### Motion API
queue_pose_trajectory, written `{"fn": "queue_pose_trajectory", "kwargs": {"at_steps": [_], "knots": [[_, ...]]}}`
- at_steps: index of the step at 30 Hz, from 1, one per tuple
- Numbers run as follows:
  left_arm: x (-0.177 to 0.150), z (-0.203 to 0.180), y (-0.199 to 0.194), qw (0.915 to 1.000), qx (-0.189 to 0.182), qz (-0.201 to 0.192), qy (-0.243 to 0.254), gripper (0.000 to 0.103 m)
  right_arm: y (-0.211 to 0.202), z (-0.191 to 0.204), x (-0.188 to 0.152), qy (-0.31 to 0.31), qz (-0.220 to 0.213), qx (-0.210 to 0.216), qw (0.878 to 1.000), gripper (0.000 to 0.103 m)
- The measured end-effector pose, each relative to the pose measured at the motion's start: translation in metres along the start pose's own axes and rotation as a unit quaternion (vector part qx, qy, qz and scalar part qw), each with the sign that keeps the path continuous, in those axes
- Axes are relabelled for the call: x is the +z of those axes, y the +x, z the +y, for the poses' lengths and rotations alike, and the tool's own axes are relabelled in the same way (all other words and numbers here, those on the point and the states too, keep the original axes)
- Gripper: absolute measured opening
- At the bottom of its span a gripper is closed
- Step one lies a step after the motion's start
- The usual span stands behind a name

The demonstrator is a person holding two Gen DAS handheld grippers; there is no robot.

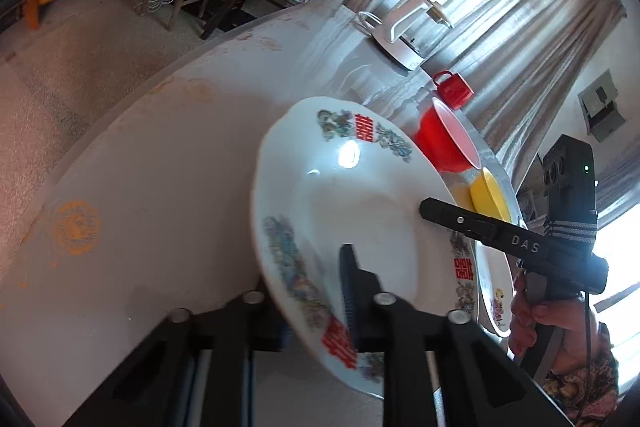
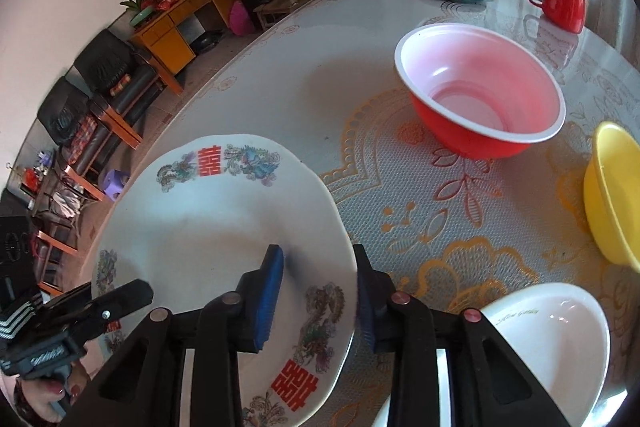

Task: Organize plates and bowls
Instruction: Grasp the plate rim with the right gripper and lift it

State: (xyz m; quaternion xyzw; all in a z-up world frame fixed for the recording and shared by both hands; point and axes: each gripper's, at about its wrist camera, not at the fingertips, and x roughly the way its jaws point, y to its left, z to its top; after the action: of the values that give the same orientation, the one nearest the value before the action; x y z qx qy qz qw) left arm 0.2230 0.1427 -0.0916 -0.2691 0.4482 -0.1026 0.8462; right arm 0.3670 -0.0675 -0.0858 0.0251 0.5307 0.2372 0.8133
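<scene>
Gripping glossy round plate | left gripper | lace-patterned table

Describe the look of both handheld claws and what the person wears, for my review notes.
Both claws are matte black plastic with silver round bolt heads and blue ribbed pads. The right claw shows white "DAS" lettering on its finger, a black camera block with a green light above, a grey-and-black striped strap and a thin black cable. The person's sleeve is a dark floral print.

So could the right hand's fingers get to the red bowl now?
Probably not straight away. The right gripper has its fingers around the rim of the big plate, so it is busy. The table between plate and red bowl looks free, though.
</scene>
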Motion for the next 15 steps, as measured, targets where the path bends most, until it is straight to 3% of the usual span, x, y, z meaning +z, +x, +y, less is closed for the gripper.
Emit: {"fn": "queue_pose_trajectory", "kwargs": {"at_steps": [4, 6, 7, 10, 12, 15], "knots": [[-0.001, 0.003, -0.002, 1.0000, 0.000, 0.000, -0.002, 0.018, 0.003, 0.004, 0.003, -0.003, 0.003, 0.012, 1.000, 0.034], [-0.001, 0.000, -0.003, 0.9999, -0.011, -0.002, 0.000, 0.034, 0.006, 0.006, 0.004, -0.004, 0.007, 0.006, 1.000, 0.034], [-0.001, -0.004, -0.002, 0.9999, -0.009, -0.003, 0.009, 0.035, 0.007, 0.007, 0.004, -0.002, 0.006, 0.006, 1.000, 0.034], [-0.003, -0.014, -0.001, 0.9989, 0.021, -0.005, 0.042, 0.034, 0.008, 0.007, 0.003, 0.008, 0.001, 0.007, 1.000, 0.034], [-0.006, -0.018, -0.002, 0.9966, 0.048, -0.008, 0.067, 0.026, 0.006, 0.006, 0.002, 0.018, 0.000, 0.012, 1.000, 0.033], [-0.010, -0.013, -0.006, 0.9965, 0.044, -0.012, 0.070, 0.025, 0.001, 0.001, -0.004, 0.031, -0.002, 0.031, 0.999, 0.028]]}}
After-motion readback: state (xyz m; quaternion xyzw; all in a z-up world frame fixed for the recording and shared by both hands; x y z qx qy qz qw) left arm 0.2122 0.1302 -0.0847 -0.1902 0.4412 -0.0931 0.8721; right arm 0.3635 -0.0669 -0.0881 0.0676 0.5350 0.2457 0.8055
